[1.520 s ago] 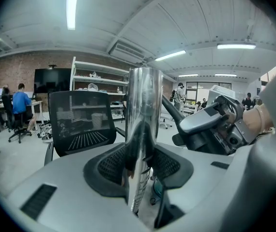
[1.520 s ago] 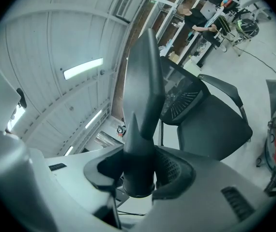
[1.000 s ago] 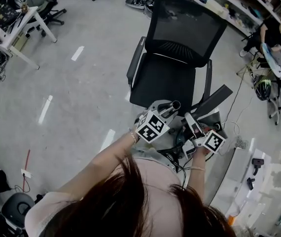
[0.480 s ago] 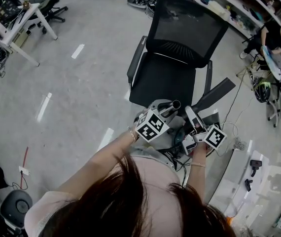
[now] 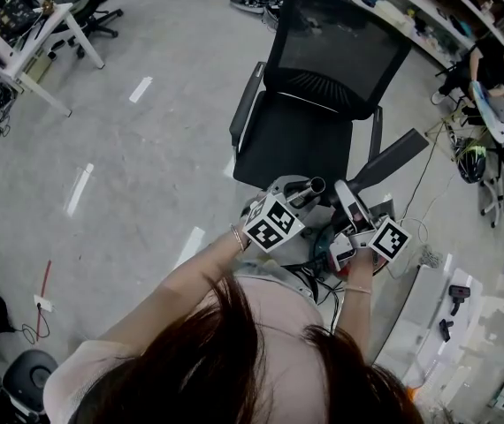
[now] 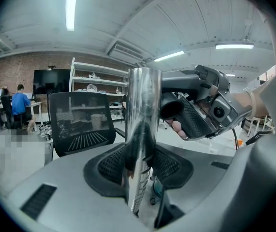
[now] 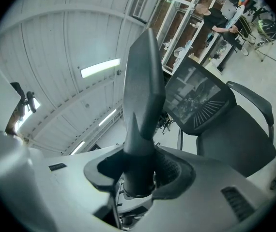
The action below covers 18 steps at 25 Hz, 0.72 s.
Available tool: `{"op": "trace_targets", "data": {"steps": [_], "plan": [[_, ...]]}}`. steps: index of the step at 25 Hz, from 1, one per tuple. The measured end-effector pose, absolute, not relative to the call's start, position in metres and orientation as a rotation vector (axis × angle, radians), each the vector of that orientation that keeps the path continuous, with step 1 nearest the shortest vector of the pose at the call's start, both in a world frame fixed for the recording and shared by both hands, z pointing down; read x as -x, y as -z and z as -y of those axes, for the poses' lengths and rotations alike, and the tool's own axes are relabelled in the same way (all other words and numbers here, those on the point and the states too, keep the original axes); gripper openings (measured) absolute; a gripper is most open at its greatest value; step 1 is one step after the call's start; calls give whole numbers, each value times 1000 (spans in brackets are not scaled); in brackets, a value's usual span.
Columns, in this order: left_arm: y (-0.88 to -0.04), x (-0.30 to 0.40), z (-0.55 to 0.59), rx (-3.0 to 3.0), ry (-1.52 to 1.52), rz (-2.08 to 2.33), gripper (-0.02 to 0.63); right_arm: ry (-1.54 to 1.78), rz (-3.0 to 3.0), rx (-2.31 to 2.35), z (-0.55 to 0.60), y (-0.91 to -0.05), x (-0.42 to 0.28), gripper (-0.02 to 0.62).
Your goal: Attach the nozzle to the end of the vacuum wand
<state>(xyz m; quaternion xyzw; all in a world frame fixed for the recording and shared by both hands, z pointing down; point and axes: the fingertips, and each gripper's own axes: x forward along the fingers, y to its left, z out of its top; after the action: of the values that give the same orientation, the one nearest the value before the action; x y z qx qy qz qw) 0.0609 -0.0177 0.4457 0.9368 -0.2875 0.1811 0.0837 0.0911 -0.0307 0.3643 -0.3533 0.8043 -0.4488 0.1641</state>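
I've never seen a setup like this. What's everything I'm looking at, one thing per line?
vacuum wand: one, shiny metal, upright between the left gripper's jaws
nozzle: one, dark grey, tapered, in the right gripper's jaws, not yet joined to the wand
office chair: one, black mesh, on the floor ahead of the person
table: one, white, far left
shelves: one run, pale, along the far right
floor strips: three, white, left of the chair
left gripper: one, grey, closed on the wand
right gripper: one, grey, closed on the nozzle
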Motion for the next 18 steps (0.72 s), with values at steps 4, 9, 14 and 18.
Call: {"op": "trace_targets", "data": {"steps": [4,9,14,18], "plan": [[-444,-63,13,-2801,-542,851,153,1258,-2306,998,32,-356,-89,176],[-445,-62,12,-2805,-541,848,153,1235,-2318,989,37,-350,-85,176],[-442,-62,10,-2807,-541,845,153,1203,-2338,969,39,-339,-79,178],[-443,-64,9,-2810,-543,837,153,1188,-2349,951,41,-336,-76,178]]}}
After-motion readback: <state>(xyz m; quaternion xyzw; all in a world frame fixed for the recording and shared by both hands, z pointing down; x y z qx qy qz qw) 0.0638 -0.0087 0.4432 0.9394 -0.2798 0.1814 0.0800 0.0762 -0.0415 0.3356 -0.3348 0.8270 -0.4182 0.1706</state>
